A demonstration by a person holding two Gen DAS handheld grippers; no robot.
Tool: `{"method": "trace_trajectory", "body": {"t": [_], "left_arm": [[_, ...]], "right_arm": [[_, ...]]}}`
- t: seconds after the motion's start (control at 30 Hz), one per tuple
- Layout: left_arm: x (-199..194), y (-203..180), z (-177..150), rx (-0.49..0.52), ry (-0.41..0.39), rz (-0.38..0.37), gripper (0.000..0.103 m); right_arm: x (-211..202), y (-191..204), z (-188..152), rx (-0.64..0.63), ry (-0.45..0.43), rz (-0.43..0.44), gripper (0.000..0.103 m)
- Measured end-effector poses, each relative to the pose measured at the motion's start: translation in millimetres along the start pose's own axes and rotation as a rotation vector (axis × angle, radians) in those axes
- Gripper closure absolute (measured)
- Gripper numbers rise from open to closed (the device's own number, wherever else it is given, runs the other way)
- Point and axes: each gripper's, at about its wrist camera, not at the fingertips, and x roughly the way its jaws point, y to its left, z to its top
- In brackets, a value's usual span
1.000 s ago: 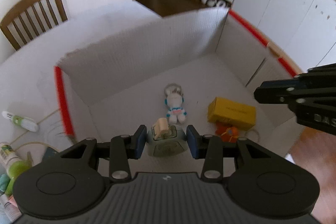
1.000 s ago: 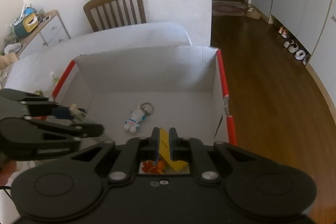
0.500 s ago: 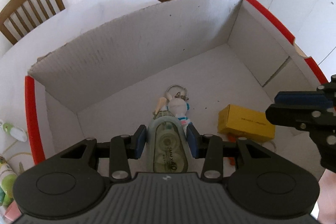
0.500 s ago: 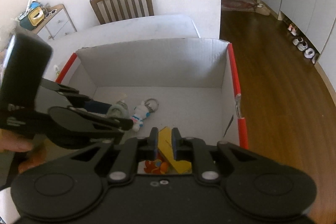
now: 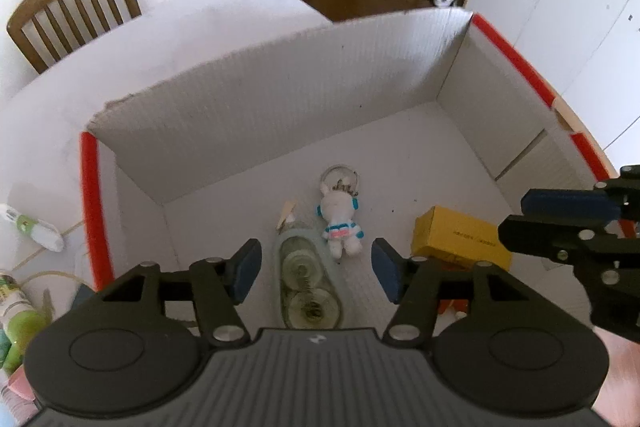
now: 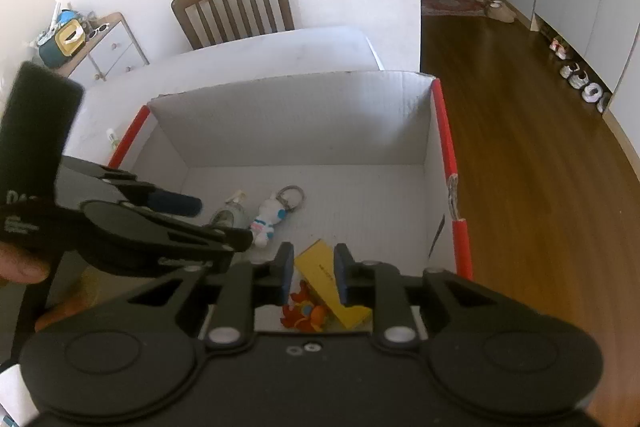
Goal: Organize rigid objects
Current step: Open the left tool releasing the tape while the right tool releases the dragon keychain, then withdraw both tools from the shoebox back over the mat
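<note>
The correction tape dispenser now lies flat on the floor of the white cardboard box, just beside the bunny keychain; half a second ago our left claw was clamped on it, and now that claw stands spread wide with the dispenser free between its pads. Our right claw has parted a little from its earlier nearly shut stance and hangs over the yellow box, holding nothing as far as we can tell, since the fingers hide part of it. An orange toy sits against the yellow box.
</note>
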Motion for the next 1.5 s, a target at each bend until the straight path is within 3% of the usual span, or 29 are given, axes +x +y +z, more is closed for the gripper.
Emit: {"method": "trace_trajectory", "body": {"t": [0.17,0.5,0.57,0.67,0.77,1.0,1.07,1.17,1.27,1.5], "left_arm": [[-21,4,-8,-0.023,-0.042,-0.001,0.043],[-65,19,-23,-0.084,-0.129,-0.026,0.043],[-73,23,-26,-0.096,-0.147,-0.036,0.043],[-87,29,-33,-0.103,-0.185,-0.044,0.033],[-100,37,-42,-0.103,-0.216,-0.044,0.032],[-123,53,-60,-0.103,-0.258,-0.069,0.032],[-130,59,-66,-0.100,-0.271,-0.072,0.032],[-142,71,-78,-0.106,-0.297,-0.075,0.026],[-152,85,-88,-0.113,-0.311,-0.083,0.025],[-174,127,-118,-0.131,-0.375,-0.038,0.024]], "right_arm": [[-7,3,0,0.000,-0.010,-0.003,0.078],[-27,14,0,-0.011,-0.035,0.007,0.063],[-31,17,0,-0.011,-0.043,0.008,0.058],[-36,21,0,-0.010,-0.055,0.006,0.051],[-41,27,-1,-0.014,-0.067,-0.005,0.043],[-48,45,-5,0.008,-0.092,-0.025,0.034],[-51,52,-6,0.016,-0.106,-0.034,0.024],[-56,66,-10,0.017,-0.129,-0.045,0.018],[-59,80,-13,0.020,-0.147,-0.041,0.012],[-58,123,-20,0.013,-0.181,-0.015,0.002]]}}
